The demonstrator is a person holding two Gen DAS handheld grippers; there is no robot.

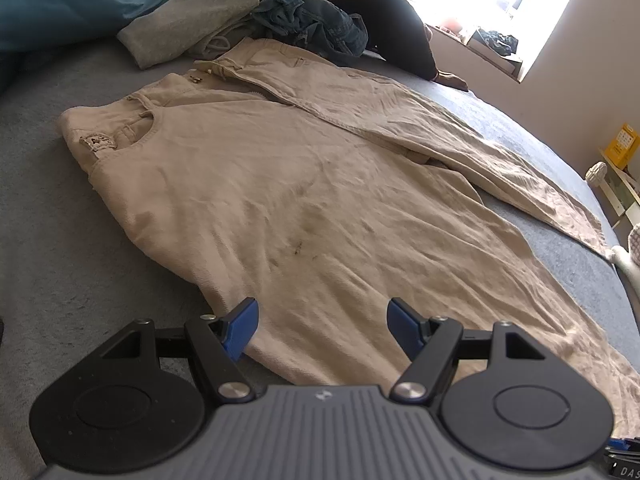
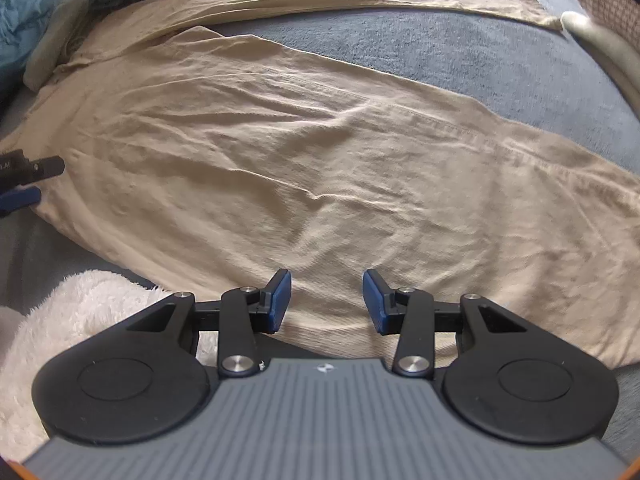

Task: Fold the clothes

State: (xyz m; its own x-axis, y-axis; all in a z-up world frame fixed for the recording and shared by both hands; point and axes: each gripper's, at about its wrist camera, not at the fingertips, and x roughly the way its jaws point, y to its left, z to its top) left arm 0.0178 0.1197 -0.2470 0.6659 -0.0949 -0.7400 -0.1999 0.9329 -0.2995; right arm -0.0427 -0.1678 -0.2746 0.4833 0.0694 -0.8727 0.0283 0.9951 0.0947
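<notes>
The beige trousers (image 1: 304,200) lie spread flat on the grey bed (image 1: 48,248), legs apart, with the left gripper (image 1: 323,330) and right gripper (image 2: 326,302) both spread empty over the near leg's edge, so the first fold probably needs pinching it.

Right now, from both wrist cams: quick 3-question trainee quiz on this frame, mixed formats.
1. True or false: the beige trousers lie spread flat on the grey bed cover.
2. Which gripper stands wider open, the left gripper or the right gripper?
3. Multiple choice: what sits just beyond the trousers' waistband? A) a denim garment B) a red towel C) a laptop

Key: 1 true; 2 left, and neither holds cloth; 3 A.
</notes>
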